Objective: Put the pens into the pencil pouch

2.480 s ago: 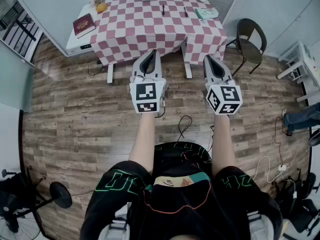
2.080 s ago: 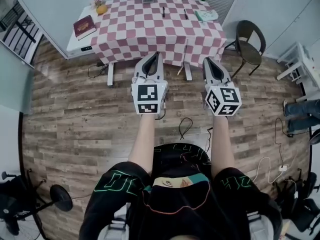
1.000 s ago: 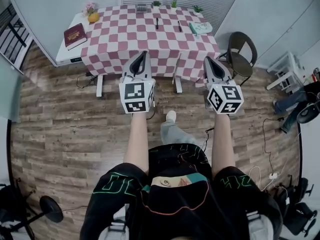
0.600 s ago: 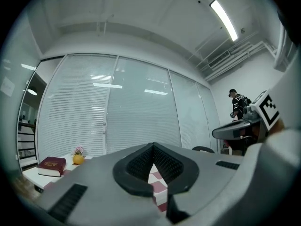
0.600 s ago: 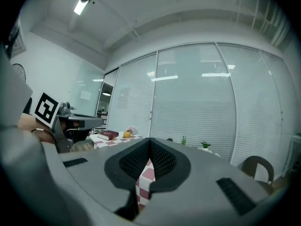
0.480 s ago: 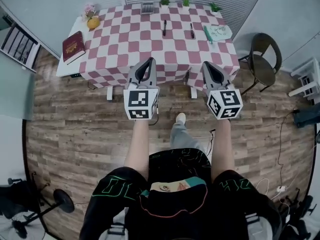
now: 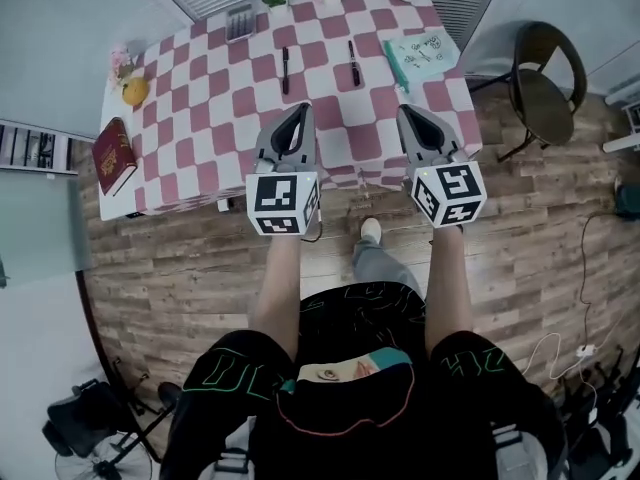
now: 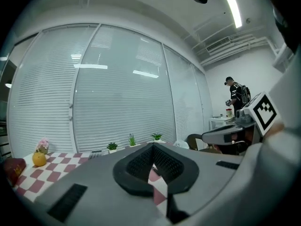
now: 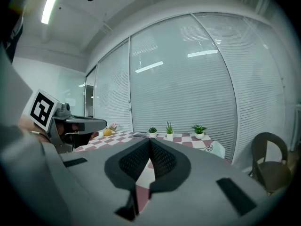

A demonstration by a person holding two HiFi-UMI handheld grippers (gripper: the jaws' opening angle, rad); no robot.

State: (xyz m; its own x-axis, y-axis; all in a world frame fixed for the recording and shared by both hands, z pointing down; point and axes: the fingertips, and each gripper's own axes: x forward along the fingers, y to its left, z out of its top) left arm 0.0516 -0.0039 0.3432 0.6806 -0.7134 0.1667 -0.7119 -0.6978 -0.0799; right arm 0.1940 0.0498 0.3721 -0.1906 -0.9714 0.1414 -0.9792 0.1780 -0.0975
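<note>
A red book (image 7: 113, 156) lies aside at the frame's left. The left gripper (image 7: 302, 109), jaws pressed together and empty, hovers at the checked table's (image 7: 200, 118) near edge. Two pens (image 7: 285, 70) lie loose, upper centre, not yet reached. The right gripper (image 7: 404, 111) is likewise closed on nothing. The pencil pouch (image 7: 422, 51) waits upper right, handy for loading, I'd say.

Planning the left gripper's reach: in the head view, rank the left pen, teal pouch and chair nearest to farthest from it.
1. Left pen, just ahead of the left gripper.
2. Teal pouch, far right part of the table.
3. Chair, right of the table.
</note>
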